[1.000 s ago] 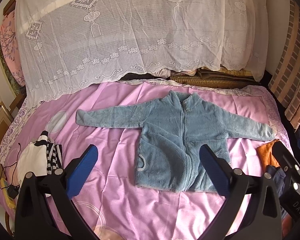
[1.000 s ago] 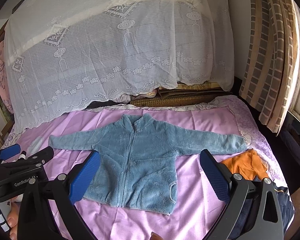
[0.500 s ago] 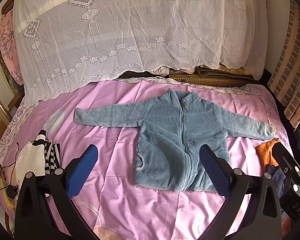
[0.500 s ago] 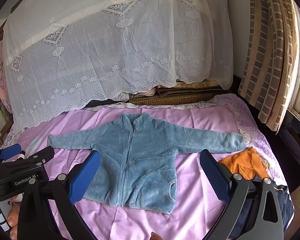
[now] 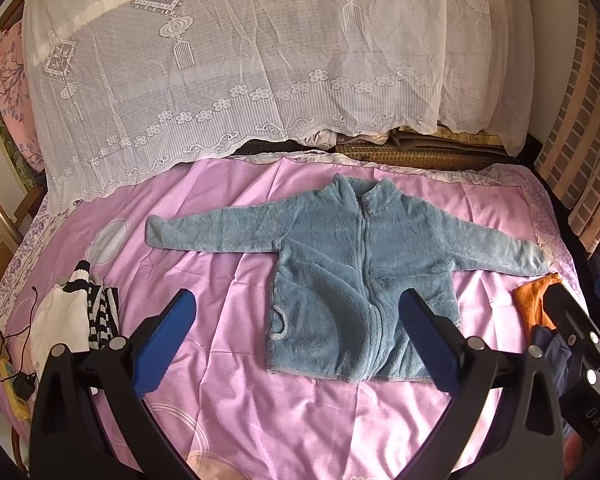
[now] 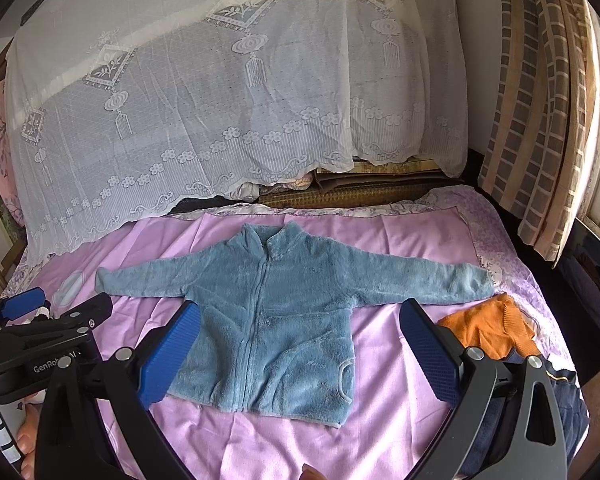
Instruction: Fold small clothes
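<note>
Left wrist view shows the blue fleece jacket spread flat, sleeves out, mid-sheet on the pink bedsheet; no fold is begun. Left gripper and right gripper hang above, fingers wide apart, holding nothing. Next, I judge, pinch a sleeve inward. No containers are visible.

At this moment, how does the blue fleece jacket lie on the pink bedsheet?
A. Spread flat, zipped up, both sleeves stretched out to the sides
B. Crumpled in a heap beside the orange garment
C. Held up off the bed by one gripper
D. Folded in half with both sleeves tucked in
A: the blue fleece jacket lies flat on the pink bedsheet, front up and zipped, sleeves out to both sides; both grippers are open and empty.
</note>
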### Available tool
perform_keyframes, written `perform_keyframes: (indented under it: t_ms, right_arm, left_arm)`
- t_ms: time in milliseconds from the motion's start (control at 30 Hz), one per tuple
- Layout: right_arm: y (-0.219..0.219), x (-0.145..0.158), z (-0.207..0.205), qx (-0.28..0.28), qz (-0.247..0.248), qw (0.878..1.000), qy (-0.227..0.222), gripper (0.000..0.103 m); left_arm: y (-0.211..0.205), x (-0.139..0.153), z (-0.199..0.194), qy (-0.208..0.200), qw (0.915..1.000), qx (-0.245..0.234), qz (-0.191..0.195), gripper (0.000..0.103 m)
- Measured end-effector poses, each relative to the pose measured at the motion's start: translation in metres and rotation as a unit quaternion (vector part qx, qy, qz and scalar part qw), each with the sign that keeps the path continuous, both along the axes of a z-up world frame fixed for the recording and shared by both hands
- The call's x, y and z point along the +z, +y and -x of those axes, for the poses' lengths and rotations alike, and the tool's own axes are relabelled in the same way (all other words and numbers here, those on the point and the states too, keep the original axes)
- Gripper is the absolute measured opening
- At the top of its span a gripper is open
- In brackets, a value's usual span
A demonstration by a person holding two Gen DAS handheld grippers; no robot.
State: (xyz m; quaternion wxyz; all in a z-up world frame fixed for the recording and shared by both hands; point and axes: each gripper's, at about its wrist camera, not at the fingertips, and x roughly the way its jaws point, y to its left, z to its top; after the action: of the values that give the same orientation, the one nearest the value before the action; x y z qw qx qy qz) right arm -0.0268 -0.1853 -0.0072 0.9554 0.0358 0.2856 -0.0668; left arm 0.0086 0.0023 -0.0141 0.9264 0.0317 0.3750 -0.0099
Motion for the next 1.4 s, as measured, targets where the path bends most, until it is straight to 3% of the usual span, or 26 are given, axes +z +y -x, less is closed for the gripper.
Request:
perform_keyframes:
  t_ms: [1400]
  right_arm:
    - [0.0038, -0.0065, -0.0047, 0.0, -0.002, 1.0, 0.008, 0.1]
  left_arm:
    - [0.0017, -0.0082, -0.0003, 0.005, 1.0, -0.001, 0.0, 0.099]
